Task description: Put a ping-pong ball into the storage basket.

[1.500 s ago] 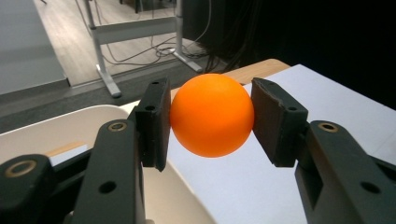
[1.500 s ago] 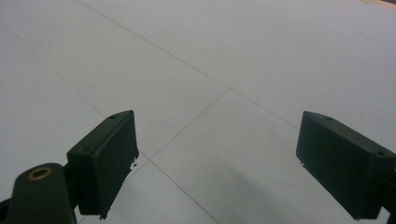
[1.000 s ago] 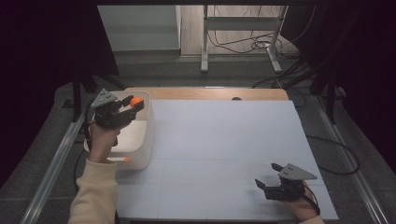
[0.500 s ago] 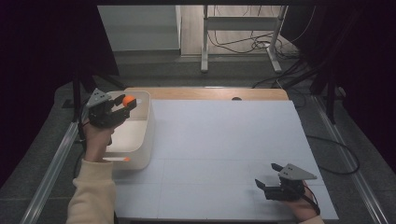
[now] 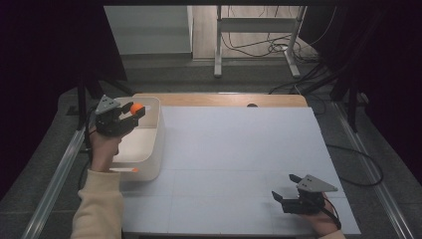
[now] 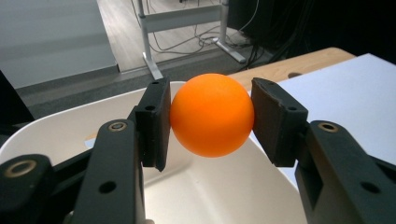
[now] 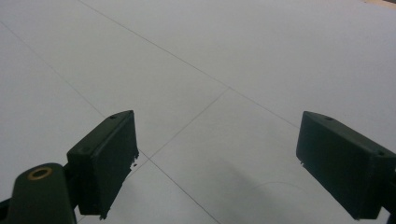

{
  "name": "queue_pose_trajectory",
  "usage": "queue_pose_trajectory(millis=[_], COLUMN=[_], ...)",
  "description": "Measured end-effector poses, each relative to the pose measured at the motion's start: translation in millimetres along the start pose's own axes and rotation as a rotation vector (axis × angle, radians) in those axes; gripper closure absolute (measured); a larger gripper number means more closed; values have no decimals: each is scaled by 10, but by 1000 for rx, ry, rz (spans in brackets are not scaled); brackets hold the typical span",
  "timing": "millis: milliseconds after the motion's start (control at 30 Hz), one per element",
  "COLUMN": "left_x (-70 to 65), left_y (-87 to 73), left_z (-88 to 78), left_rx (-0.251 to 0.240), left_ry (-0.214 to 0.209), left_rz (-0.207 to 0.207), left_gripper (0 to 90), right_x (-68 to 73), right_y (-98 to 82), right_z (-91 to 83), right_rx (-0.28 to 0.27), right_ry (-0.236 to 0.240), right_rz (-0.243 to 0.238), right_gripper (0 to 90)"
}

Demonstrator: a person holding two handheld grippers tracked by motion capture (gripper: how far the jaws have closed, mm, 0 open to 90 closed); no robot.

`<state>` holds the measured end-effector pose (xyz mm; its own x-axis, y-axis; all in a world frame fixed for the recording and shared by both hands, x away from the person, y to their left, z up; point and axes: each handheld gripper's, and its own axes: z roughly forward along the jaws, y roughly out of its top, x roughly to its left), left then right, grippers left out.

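Since a moment ago, we see the left gripper (image 5: 130,112) has slid a little toward the far end of the white tub (image 5: 158,130), squeezing the orange ball (image 6: 212,114) tight between its two black pads. We see the ball up in the air above the tub. Far from the tub, the right gripper (image 5: 285,190) rests on the white sheet (image 5: 239,149), wide apart and holding nothing.

Left tongs (image 6: 212,116) clamp orange ball (image 6: 212,114) above white tub (image 6: 56,135).
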<state>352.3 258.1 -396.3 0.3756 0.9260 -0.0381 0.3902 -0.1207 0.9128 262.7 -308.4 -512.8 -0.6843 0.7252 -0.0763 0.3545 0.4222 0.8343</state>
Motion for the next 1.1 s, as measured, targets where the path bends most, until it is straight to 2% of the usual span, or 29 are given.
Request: queue_pose_trajectory(millis=[500, 933, 1100], left_x=[-1, 8, -5], left_y=[-64, -110, -122], left_z=[146, 242, 281], left_rx=[80, 151, 192], left_ry=[-5, -14, -11], left_rz=[14, 9, 23], left_gripper=[501, 501, 501], right_x=[0, 1, 1], right_y=[-2, -2, -2], right_z=[1, 3, 3], right_rx=[1, 3, 4], right_ry=[1, -1, -1], right_rz=[-2, -3, -4], right_gripper=[129, 129, 129])
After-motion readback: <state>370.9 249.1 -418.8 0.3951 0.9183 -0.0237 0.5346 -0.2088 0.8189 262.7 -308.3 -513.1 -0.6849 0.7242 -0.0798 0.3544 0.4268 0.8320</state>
